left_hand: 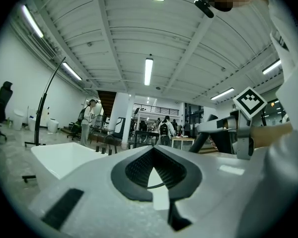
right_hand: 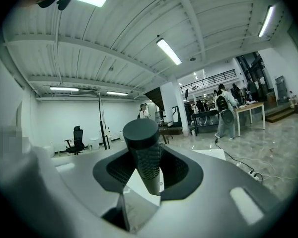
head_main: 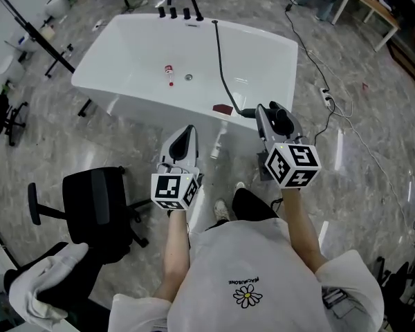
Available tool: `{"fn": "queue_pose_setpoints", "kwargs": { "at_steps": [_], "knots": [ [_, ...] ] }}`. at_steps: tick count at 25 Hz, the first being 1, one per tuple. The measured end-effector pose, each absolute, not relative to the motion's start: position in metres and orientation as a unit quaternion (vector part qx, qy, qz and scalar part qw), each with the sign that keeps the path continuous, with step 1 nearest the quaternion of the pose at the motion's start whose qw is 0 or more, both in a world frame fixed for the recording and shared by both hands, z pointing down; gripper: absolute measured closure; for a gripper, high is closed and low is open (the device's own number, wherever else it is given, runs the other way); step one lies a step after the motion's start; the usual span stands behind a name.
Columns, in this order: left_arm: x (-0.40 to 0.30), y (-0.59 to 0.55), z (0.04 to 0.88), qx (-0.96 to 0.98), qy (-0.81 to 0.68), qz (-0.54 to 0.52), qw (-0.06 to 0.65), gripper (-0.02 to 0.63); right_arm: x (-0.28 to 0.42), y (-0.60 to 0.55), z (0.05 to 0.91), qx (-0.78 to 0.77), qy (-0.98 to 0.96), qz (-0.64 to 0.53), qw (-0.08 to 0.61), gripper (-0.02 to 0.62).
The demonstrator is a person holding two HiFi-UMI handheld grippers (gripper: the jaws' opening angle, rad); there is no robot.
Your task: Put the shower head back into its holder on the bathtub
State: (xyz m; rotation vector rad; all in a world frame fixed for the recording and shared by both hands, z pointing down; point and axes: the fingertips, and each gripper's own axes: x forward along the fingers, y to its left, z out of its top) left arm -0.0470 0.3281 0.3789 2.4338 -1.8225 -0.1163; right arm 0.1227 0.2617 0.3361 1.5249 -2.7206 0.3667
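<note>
tiny red-and-white item [head_main: 169,70] in the bathtub [head_main: 135,43], too small for a name

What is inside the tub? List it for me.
Inside the tub: a small red-and-white item, the drain and the black hose running across it. The strip of floor under the hose is covered.

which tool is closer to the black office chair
Left. The left tool sits just beside the black office chair; the right tool is farther off, on the left tool's other side.
</note>
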Motion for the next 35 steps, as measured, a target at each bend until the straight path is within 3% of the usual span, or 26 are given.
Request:
{"fn": "queue_pose_setpoints", "kwargs": {
  "at_steps": [7,21,32,35],
  "knots": [
    [-0.064,0.276,0.384,0.802,-0.595,-0.018,0.038,0.604,0.104,0.2,0.342,0.483,-0.866,0.132,-0.018,0.457],
    [-0.053,0.045,0.404,0.826,-0.56,0.048,0.037,0.604,0.092,-0.014,0.338,0.48,-0.863,0.152,-0.038,0.46],
    [-0.081,-0.077,0.459,0.862,-0.498,0.056,0.082,0.604,0.036,-0.125,0.348,0.512,-0.847,0.14,-0.011,0.462],
    [-0.088,-0.108,0.477,0.886,-0.447,0.063,0.106,0.563,0.012,-0.151,0.343,0.528,-0.838,0.135,-0.002,0.462]
  ]
}}
